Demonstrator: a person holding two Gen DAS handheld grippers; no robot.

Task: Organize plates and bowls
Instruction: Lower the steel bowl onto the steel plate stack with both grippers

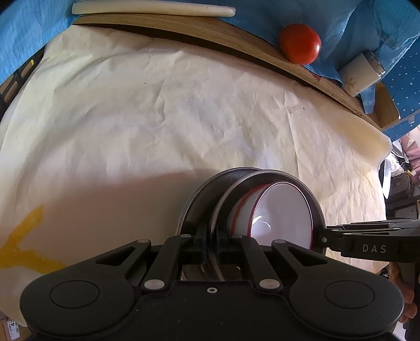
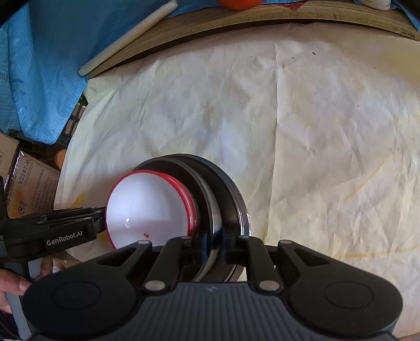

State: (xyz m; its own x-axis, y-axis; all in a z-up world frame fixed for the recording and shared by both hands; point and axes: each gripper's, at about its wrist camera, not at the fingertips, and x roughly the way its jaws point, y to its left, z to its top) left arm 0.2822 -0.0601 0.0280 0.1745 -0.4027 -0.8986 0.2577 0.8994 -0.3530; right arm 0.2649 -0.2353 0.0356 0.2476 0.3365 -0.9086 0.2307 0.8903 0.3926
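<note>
Both the left gripper [image 1: 210,249] and right gripper [image 2: 219,244] had jaws pinching the metal plates [image 1: 228,194] on edge, bowls [image 1: 283,215] nested at three o'clock of the left.

Each camera sits just behind its own gripper, looking forward and down across the white cloth [image 1: 157,118] toward the far wooden edge [image 2: 236,23]. Both are very near the plates [image 1: 199,207] and bowl [image 2: 147,209], seeing them from opposite sides.
</note>
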